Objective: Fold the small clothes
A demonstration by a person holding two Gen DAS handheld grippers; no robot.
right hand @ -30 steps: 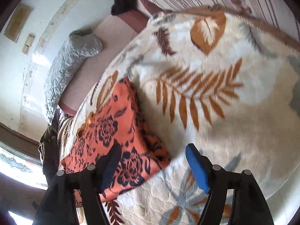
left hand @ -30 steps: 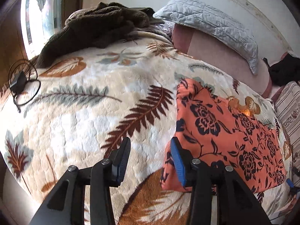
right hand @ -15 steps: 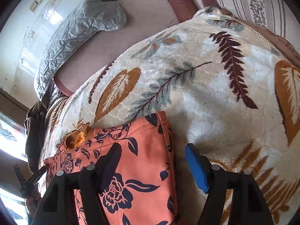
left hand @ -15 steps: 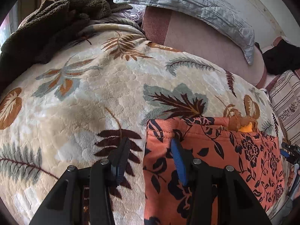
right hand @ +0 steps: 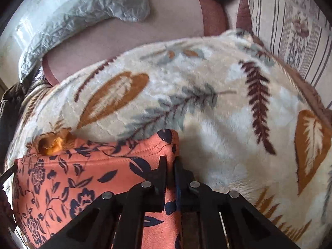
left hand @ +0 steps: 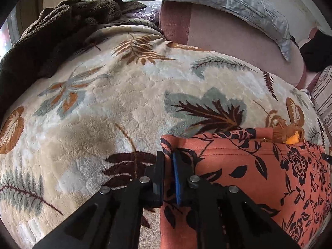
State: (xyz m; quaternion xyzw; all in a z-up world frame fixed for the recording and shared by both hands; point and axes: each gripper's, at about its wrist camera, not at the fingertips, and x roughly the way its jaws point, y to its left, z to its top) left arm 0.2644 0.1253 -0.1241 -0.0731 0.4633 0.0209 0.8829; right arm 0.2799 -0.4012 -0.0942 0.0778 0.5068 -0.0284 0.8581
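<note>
A small orange garment with dark blue flowers (left hand: 249, 176) lies flat on the leaf-patterned blanket (left hand: 103, 114). A yellow-brown knit neck piece (left hand: 290, 137) shows at its far edge. My left gripper (left hand: 168, 155) is closing, its pads pinching the garment's far left corner. In the right wrist view the same garment (right hand: 83, 176) fills the lower left, with the knit piece (right hand: 51, 143) at its far edge. There my right gripper (right hand: 170, 161) is closing too, its pads pinched on the far right corner.
A brown fleece throw (left hand: 51, 31) is heaped at the blanket's far left. A grey quilted pillow (left hand: 228, 0) lies on the pink sheet (left hand: 228, 41) behind. A striped cushion (right hand: 290, 31) stands at the right and a dark bundle (left hand: 315, 51) beyond it.
Both grippers travelled along the garment's sides to its far corners, then went from open to pinched on the fabric. The right gripper also rolled.
</note>
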